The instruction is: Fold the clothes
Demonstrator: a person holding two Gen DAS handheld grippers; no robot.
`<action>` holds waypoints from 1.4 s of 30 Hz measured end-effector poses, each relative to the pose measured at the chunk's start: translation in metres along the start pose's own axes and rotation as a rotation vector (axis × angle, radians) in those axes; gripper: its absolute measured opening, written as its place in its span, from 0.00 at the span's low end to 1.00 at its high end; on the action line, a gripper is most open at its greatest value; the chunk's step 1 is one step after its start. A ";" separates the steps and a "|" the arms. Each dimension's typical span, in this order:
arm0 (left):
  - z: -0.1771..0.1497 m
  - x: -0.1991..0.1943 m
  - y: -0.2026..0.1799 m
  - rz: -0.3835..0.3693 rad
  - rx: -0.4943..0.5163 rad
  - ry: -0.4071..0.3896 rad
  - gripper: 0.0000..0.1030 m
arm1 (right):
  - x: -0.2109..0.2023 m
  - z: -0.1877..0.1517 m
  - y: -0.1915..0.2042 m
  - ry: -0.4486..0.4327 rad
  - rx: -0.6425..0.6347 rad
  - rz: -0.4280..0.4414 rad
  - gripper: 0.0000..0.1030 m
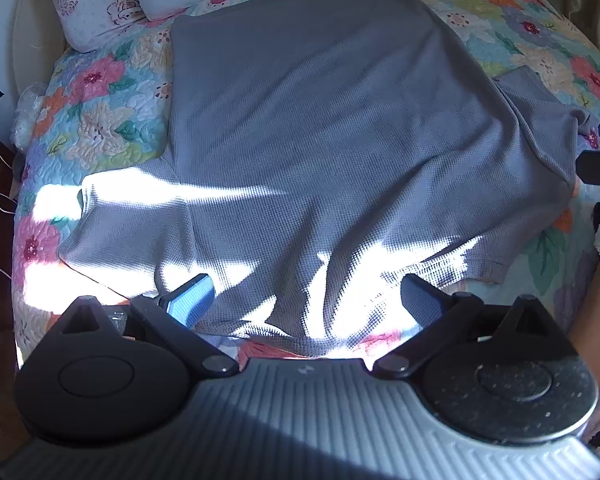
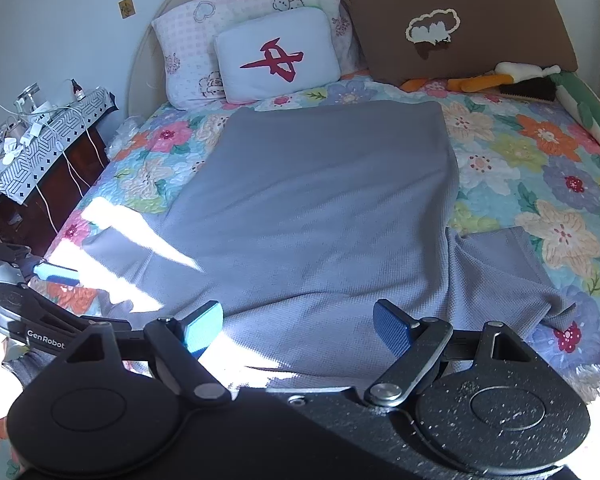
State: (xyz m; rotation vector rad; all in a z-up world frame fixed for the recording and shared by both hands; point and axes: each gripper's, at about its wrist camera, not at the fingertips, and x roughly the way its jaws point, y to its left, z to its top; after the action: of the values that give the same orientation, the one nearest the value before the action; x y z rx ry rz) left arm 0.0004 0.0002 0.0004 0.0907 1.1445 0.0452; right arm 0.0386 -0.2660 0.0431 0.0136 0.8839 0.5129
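Left wrist view: one grey waffle-knit T-shirt [image 1: 300, 128] lies spread flat on the floral quilt [image 1: 100, 112], both short sleeves out to the sides, sunlight across its near end. The left gripper [image 1: 306, 300] hangs over the shirt's near edge, jaws spread wide, holding nothing. Two pillows [image 1: 96, 4] show at the top.

Right wrist view: the right gripper [image 2: 298, 326] is likewise spread and empty above the shirt's near edge. Three pillows rest at the headboard [image 2: 148, 40]; one cluttered nightstand [image 2: 48, 136] stands left.
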 end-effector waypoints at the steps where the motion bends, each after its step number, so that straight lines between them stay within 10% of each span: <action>1: 0.001 0.000 0.000 -0.007 -0.001 0.001 0.98 | 0.000 0.000 0.000 0.005 -0.001 -0.001 0.83; 33: -0.004 0.009 0.008 -0.016 -0.006 0.040 0.98 | -0.001 -0.003 -0.004 0.002 -0.010 -0.031 0.83; 42: -0.005 -0.015 -0.001 0.041 0.081 -0.130 0.96 | -0.012 -0.003 -0.005 -0.041 -0.013 -0.041 0.83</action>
State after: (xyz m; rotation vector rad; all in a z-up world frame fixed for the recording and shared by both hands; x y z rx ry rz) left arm -0.0105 -0.0016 0.0122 0.1860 1.0141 0.0287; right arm 0.0324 -0.2760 0.0491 -0.0056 0.8395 0.4781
